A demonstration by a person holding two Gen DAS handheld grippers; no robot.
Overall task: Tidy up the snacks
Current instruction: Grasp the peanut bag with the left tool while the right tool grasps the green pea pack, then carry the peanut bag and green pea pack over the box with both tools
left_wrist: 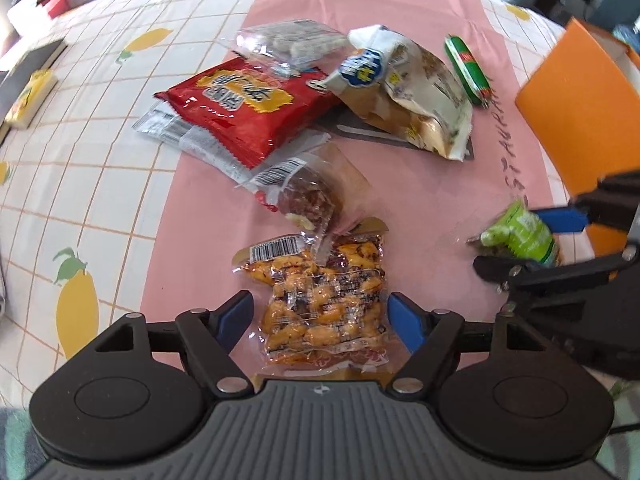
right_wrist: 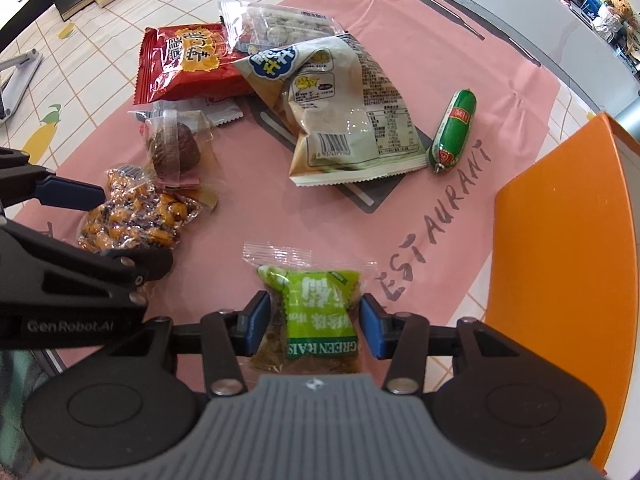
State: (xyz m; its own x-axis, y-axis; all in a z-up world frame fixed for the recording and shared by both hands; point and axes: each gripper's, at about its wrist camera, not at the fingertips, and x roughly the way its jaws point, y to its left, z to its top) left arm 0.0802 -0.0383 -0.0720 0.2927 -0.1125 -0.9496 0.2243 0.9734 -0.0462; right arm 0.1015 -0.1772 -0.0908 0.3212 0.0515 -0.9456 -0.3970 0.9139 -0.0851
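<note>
My left gripper is open around a clear packet of orange beans lying on the pink mat; the pads stand just off its sides. My right gripper is shut on a green raisin packet, also seen in the left wrist view. The bean packet shows at the left in the right wrist view. Beyond lie a brown date packet, a red snack bag, a beige bag, a clear packet and a green sausage.
An orange box stands at the right edge of the mat, close to my right gripper. A lemon-print tablecloth covers the table. Books and a yellow box lie at the far left.
</note>
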